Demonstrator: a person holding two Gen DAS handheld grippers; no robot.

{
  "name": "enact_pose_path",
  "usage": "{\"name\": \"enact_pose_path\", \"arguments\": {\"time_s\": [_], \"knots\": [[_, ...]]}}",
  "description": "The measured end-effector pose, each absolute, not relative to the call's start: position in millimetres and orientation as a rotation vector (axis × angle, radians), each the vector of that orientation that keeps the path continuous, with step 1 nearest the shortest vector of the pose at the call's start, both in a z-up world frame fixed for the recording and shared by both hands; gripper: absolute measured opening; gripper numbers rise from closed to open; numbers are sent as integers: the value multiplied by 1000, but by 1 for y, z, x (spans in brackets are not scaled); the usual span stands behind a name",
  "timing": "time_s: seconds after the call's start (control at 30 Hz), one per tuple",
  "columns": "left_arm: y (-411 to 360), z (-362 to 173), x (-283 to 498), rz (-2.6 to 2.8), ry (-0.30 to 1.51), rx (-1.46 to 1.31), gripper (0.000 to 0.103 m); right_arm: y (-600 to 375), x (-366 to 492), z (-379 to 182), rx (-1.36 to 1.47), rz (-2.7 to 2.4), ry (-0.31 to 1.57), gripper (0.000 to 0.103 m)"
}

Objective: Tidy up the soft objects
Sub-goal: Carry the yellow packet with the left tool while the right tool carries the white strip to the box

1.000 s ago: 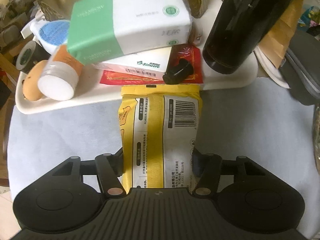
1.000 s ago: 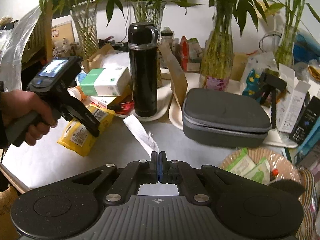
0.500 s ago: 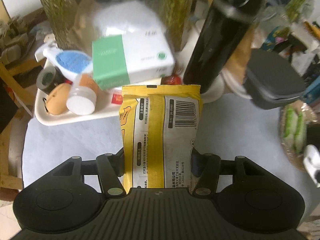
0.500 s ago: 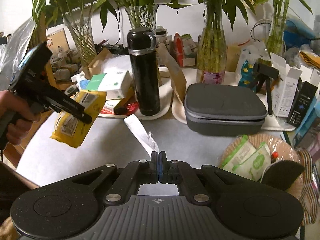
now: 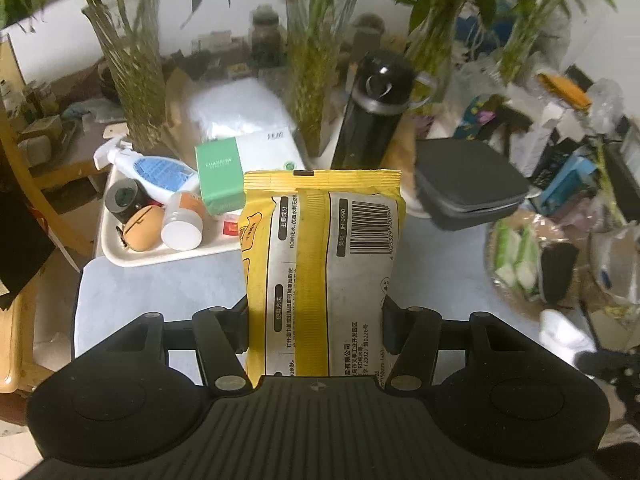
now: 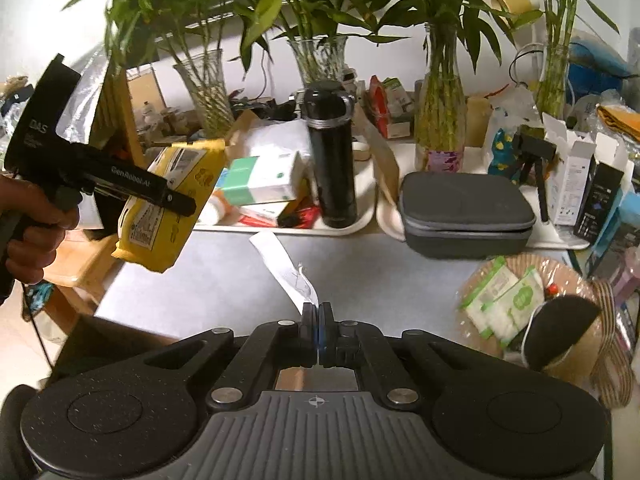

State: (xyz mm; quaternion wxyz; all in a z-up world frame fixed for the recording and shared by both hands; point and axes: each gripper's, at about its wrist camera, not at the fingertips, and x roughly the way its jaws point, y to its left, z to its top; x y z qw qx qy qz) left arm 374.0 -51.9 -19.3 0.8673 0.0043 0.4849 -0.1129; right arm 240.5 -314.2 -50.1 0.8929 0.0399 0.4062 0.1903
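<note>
Closest in, the left gripper (image 5: 316,312) has its jaws clamped on both sides of a yellow wipes pack (image 5: 320,264), held in the air above the grey tabletop (image 5: 160,284). The pack's back shows a barcode and "JH-0990" among Chinese print too small to read. From the right wrist view, the same pack (image 6: 170,204) hangs at the left, and that gripper's arm reads "GenRobot.AI". The right gripper (image 6: 319,334) has its jaws pressed shut on the end of a white paper strip (image 6: 282,268), which sticks out over the tabletop. Farther on, a white tray (image 5: 132,256) carries a green-and-white tissue box (image 5: 222,172) lettered faintly "CHANROW", beside a black flask (image 5: 372,120). Right of it lies a grey zip case (image 5: 464,184).
</note>
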Motion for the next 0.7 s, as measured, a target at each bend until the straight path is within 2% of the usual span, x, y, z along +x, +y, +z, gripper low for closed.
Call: {"name": "enact_pose_path", "arguments": {"time_s": [0.6, 0.7], "knots": [[-46, 35, 282, -315, 936, -26, 56, -298, 173, -60, 199, 382, 966, 4], [-48, 39, 272, -324, 937, -30, 56, -293, 167, -67, 215, 396, 990, 8]]}}
